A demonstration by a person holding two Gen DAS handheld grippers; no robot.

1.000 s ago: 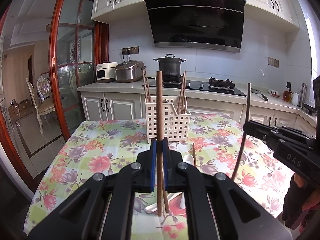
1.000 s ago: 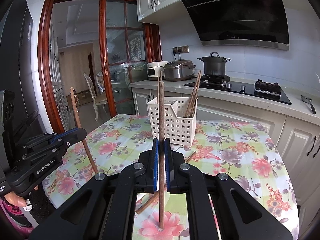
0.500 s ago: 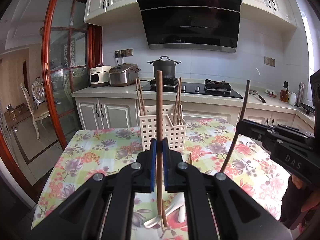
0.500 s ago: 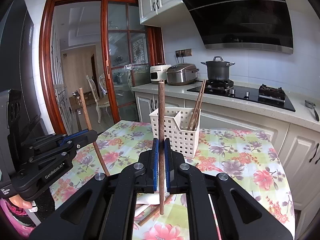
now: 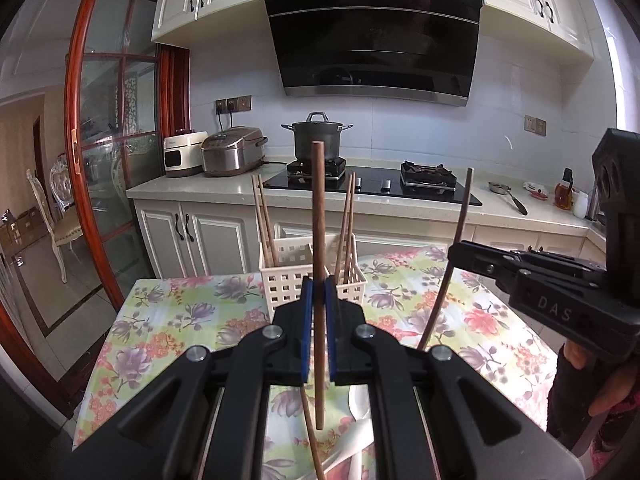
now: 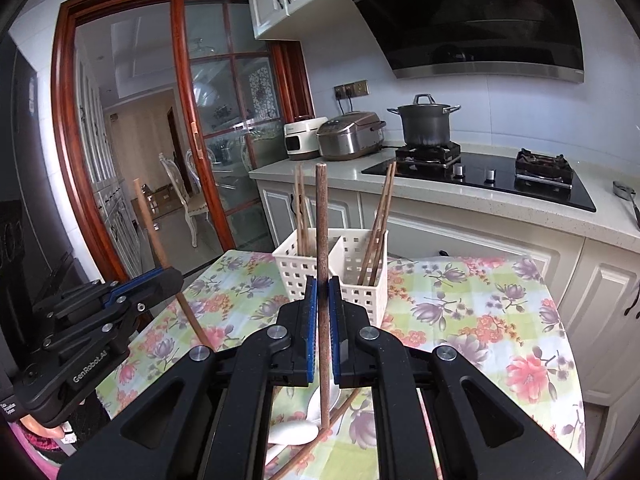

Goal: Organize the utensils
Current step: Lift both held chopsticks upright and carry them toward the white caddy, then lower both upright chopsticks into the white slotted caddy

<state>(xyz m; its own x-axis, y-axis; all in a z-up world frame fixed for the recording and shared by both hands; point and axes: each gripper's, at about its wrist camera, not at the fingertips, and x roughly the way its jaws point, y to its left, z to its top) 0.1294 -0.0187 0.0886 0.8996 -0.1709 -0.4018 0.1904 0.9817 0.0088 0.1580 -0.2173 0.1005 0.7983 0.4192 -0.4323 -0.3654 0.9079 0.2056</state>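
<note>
Now: worktop (image 5: 192,320) in floral cloth; white basket (image 5: 288,276) straight ahead of both claws, already stocked with chopsticks. Left claw (image 5: 318,300) pinching one chopstick (image 5: 318,216), long axis upright. Right claw (image 6: 323,304) pinching second chopstick (image 6: 322,232), likewise upright. Both about equally near basket. Spoon (image 6: 292,428), loose chopstick on cloth below.

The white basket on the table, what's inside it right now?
The white basket has two compartments, each holding a pair of wooden chopsticks leaning upright. Their lower ends are mostly hidden behind its perforated walls.
</note>
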